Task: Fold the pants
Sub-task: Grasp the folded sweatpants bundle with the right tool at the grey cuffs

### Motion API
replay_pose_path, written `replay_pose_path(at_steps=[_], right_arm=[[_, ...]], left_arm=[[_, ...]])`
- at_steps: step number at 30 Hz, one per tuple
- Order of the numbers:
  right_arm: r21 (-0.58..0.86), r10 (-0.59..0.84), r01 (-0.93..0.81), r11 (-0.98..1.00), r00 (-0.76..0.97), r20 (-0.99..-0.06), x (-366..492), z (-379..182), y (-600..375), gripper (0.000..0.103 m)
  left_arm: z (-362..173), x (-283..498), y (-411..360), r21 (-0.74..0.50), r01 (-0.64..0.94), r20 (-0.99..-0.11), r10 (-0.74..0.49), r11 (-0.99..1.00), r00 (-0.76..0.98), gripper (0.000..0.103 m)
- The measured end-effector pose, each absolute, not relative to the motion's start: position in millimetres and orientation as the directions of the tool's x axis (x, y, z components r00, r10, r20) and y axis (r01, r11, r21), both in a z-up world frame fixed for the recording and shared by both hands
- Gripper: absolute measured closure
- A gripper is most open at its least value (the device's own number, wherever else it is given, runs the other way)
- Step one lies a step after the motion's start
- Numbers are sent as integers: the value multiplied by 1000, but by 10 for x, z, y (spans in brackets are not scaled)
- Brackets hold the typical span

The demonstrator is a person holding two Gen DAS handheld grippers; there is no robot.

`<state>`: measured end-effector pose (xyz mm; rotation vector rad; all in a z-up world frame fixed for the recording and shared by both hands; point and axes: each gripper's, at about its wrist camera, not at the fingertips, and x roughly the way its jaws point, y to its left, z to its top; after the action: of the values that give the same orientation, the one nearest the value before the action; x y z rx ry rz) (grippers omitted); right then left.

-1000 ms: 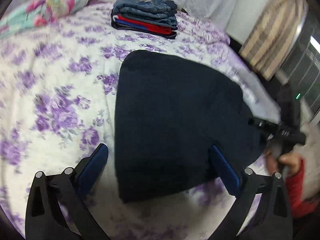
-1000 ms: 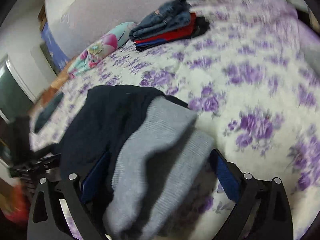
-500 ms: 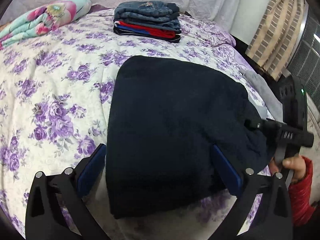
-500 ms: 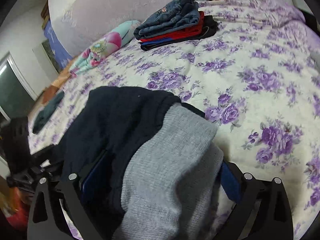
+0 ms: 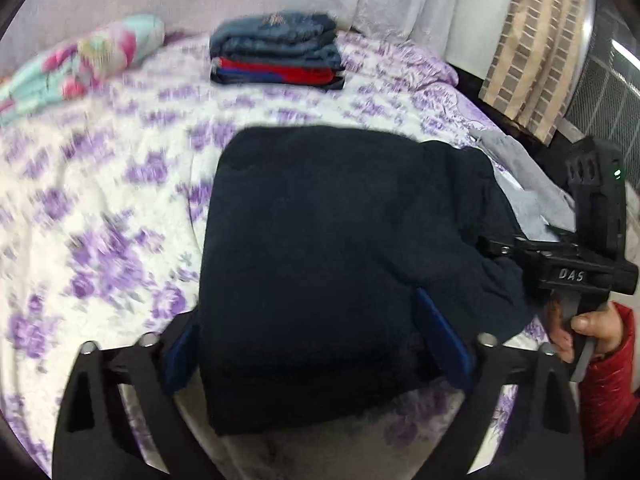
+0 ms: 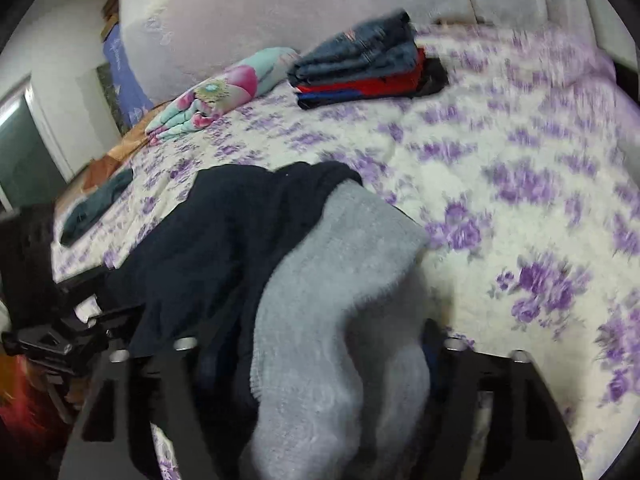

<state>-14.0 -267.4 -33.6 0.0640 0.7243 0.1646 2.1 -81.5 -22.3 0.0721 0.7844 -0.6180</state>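
Folded dark navy pants (image 5: 332,248) with a grey inner waistband (image 6: 340,300) lie on the flowered bedspread (image 5: 100,184). My left gripper (image 5: 316,344) straddles their near end, jaws narrowed against the bundle with its blue pads (image 5: 440,340) pressing the cloth. My right gripper (image 6: 316,356) is closed in on the waistband end, which fills the space between its fingers. The right gripper's body also shows in the left wrist view (image 5: 576,256), held by a hand in a red sleeve.
A stack of folded jeans and red and blue clothes (image 5: 276,52) sits at the far side of the bed. A rolled flowered blanket (image 5: 80,60) lies far left. A dark green cloth (image 6: 96,208) lies at the bed's left edge. A striped curtain (image 5: 532,40) hangs right.
Both grippers have closed in on the pants bundle from wide open. The bundle sits deeper between the fingers and both views have shifted a little.
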Motion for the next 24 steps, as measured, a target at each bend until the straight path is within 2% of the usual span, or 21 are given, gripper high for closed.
replay_pose_path(at_steps=[1, 2, 4, 6, 12, 14, 16, 18, 21, 22, 24], right_arm=[[60, 138, -131, 990, 751, -645, -177, -310, -2588, 50], [19, 111, -129, 992, 763, -637, -206, -293, -2530, 50], [3, 100, -126, 992, 772, -628, -227, -279, -2519, 51], [14, 103, -121, 993, 777, -621, -238, -265, -2548, 52], [82, 139, -112, 990, 791, -596, -304, -241, -2673, 53], [139, 174, -112, 984, 779, -603, -275, -268, -2756, 53], [177, 199, -113, 978, 767, -610, -246, -292, -2805, 53], [194, 211, -114, 974, 762, -612, -235, -302, -2829, 53], [179, 200, -112, 978, 764, -613, -247, -302, -2790, 53], [177, 199, -112, 978, 764, -614, -246, -300, -2790, 52], [179, 199, -111, 978, 764, -614, -249, -303, -2792, 53]], left_arm=[[-193, -60, -865, -106, 553, -665, -472, 826, 578, 24], [-171, -127, -911, -67, 568, -652, -467, 820, 597, 36], [-150, -235, -1006, 16, 575, -633, -437, 818, 640, 39], [-147, -233, -1003, 21, 577, -631, -437, 816, 641, 40], [-150, -37, -659, -214, 560, -626, -553, 800, 550, 44], [-189, 36, -489, -325, 534, -620, -602, 781, 503, 40], [-247, 97, -300, -432, 495, -613, -647, 754, 452, 30], [-299, 121, -187, -490, 474, -605, -677, 732, 419, 28], [-333, 130, -249, -472, 498, -624, -675, 727, 393, 29], [-324, 129, -310, -451, 508, -634, -664, 734, 396, 31], [-279, 85, -415, -401, 532, -640, -643, 746, 419, 55]])
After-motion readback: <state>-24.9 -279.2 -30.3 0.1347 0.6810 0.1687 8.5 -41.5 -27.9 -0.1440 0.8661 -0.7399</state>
